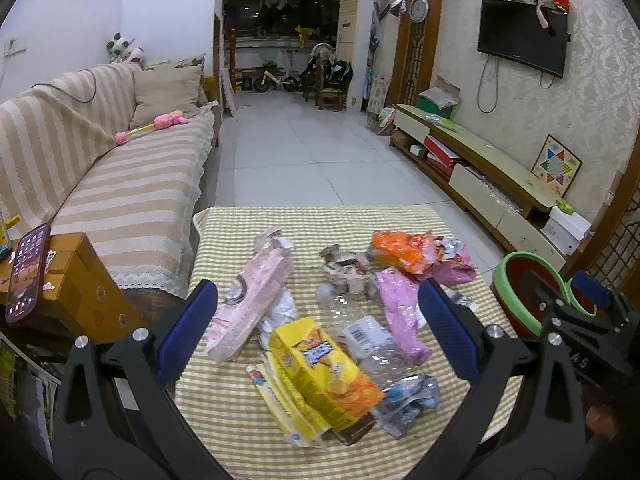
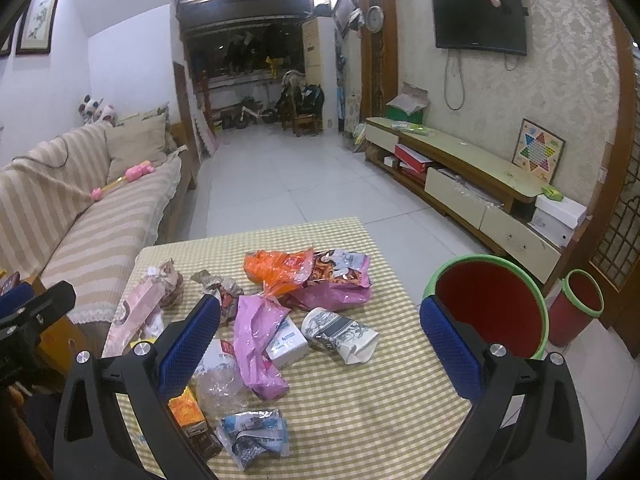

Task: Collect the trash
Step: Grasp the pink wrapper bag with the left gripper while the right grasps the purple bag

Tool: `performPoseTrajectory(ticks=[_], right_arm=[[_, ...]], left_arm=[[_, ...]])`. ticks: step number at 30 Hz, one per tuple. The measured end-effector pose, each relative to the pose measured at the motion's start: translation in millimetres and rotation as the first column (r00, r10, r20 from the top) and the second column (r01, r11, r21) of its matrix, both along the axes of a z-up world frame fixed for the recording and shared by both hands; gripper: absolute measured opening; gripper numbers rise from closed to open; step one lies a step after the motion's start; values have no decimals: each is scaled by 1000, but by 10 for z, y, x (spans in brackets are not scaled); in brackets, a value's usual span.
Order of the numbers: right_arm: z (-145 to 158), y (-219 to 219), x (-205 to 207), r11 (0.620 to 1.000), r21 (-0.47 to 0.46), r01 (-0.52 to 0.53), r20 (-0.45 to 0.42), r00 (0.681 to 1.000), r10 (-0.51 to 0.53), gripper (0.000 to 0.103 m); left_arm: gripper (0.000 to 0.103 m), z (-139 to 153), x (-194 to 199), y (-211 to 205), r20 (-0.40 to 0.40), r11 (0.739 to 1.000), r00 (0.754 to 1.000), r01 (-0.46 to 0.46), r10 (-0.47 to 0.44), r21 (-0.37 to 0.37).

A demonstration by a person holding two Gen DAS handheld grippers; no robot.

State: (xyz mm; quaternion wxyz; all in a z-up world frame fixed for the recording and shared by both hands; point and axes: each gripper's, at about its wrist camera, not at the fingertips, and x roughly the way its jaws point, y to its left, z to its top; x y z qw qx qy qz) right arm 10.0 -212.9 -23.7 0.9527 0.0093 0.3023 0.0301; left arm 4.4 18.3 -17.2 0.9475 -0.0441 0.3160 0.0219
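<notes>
Left wrist view: the left gripper point(image 1: 318, 328) hovers with jaws spread wide and empty above a surface point(image 1: 224, 408) covered in yellow checked cloth. Scattered trash lies there: a yellow snack box point(image 1: 320, 364), a crushed clear bottle point(image 1: 362, 334), a pink wrapper point(image 1: 250, 300) and an orange bag point(image 1: 402, 250). Right wrist view: the right gripper point(image 2: 320, 346) also hangs with jaws wide apart, holding nothing, over a crumpled paper cup point(image 2: 338, 334). A red bin with a green rim point(image 2: 490, 304) stands just beside the surface's right edge.
</notes>
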Motion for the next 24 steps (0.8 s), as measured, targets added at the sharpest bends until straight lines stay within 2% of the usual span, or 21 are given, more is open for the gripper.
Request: performPoseTrajectory(ticks=[3, 5, 7, 8, 9, 12, 15, 18, 21, 23, 24], right_arm=[[-129, 120, 147, 996, -19, -87, -73, 994, 85, 96], [-279, 221, 310, 986, 5, -166, -149, 975, 165, 95], [-440, 293, 465, 977, 45, -209, -217, 953, 214, 80], [-571, 329, 592, 972, 78, -221, -265, 936, 234, 68], [-640, 365, 663, 971, 93, -221, -289, 927, 239, 60], [-892, 437, 919, 970, 131, -207, -370, 897, 241, 59], [-987, 539, 1059, 968, 109, -227, -408, 877, 252, 59], [-986, 625, 1168, 962, 96, -257, -451, 850, 272, 60], [-963, 687, 1273, 959, 89, -268, -512, 814, 275, 60], [-877, 695, 1270, 964, 97, -248, -520, 813, 262, 60], [-821, 681, 1246, 968, 99, -230, -517, 820, 248, 60]], left_arm=[[98, -130, 38, 207, -34, 999, 999, -38, 38, -18], [98, -241, 67, 357, -65, 998, 996, -59, 56, -37], [98, -342, 104, 481, -89, 996, 993, -81, 76, -43], [98, -393, 138, 546, -99, 995, 992, -88, 82, -51], [95, -440, 190, 604, -109, 994, 991, -88, 81, -65], [91, -603, 471, 759, -152, 993, 988, -57, 40, -106], [91, -812, 849, 790, -217, 998, 976, 9, -23, -67], [91, -1029, 1198, 792, -321, 995, 942, 81, -95, -59], [91, -1148, 1418, 804, -389, 995, 916, 98, -94, -11], [89, -1235, 1534, 847, -439, 993, 891, 108, -117, -44], [82, -1283, 1579, 857, -461, 992, 878, 114, -128, -59]])
